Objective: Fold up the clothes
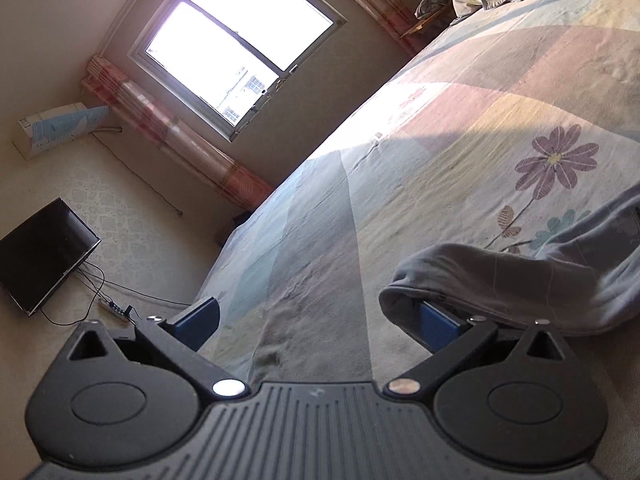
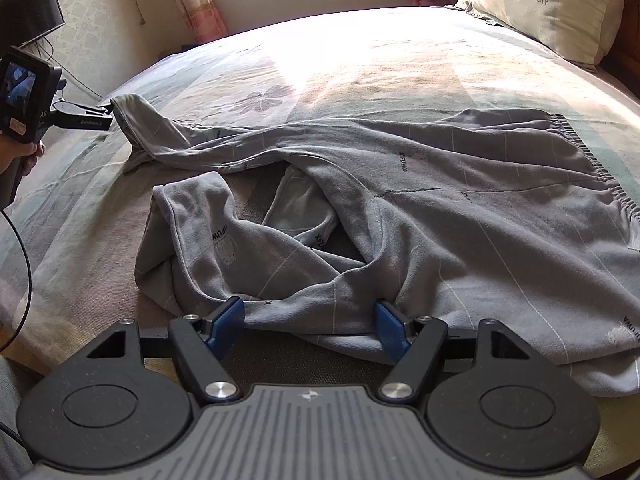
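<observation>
Right gripper (image 2: 310, 320) agape at grey garment (image 2: 440, 216); television (image 1: 44, 252) left-view only.

Daylight is pouring through the white-framed sliding window (image 1: 240, 52), which is blowing out to pure white in the left wrist view. It is laying a glaring patch across the pastel floral patchwork bedsheet (image 2: 360, 56), washing out its colours there. The grey lined sweatshirt (image 2: 440, 208) is sitting in softer shade, its folds casting dim shadows. Both fisheye views are bending straight edges and darkening at the corners; the far wall is perhaps slightly soft.
</observation>
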